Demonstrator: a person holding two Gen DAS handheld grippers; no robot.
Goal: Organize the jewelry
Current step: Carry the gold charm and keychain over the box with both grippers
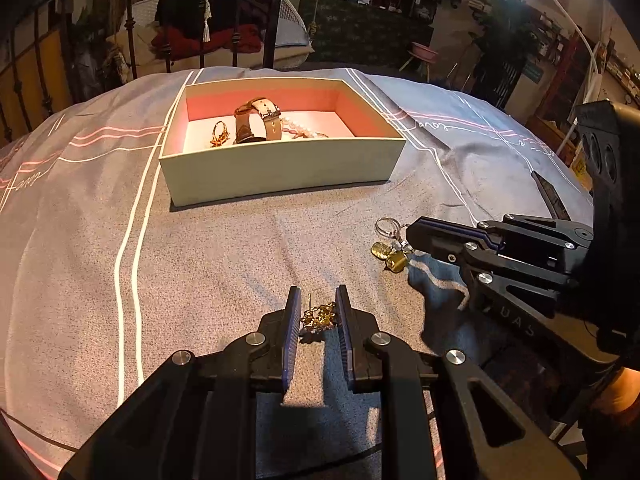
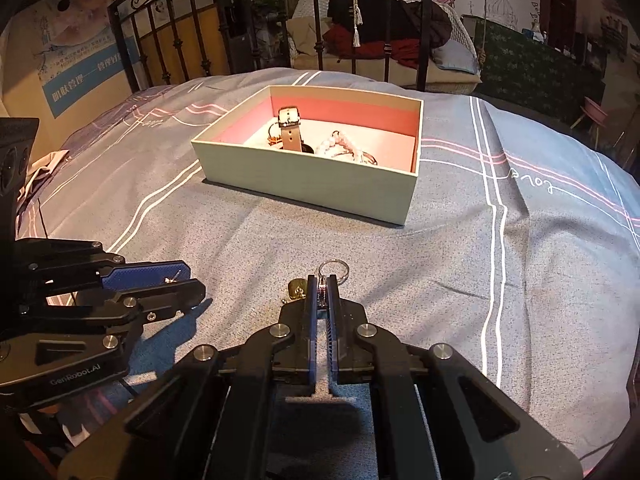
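A pale box with a pink lining (image 1: 280,168) (image 2: 308,180) stands on the bed. It holds a brown-strap watch (image 1: 256,122) (image 2: 289,130), a gold ring (image 1: 219,134) and a pearl bracelet (image 1: 298,127) (image 2: 338,144). My left gripper (image 1: 317,308) (image 2: 176,280) is shut on a small gold earring (image 1: 319,315). My right gripper (image 2: 321,284) (image 1: 410,236) is shut on a keyring with gold charms (image 1: 390,248) (image 2: 332,270), low over the bedspread.
The grey-blue bedspread with white and pink stripes (image 1: 132,240) (image 2: 492,240) covers the bed. A black iron bed frame (image 1: 272,12) (image 2: 320,20) rises behind the box. A chair with dark clothes (image 2: 384,24) stands beyond it.
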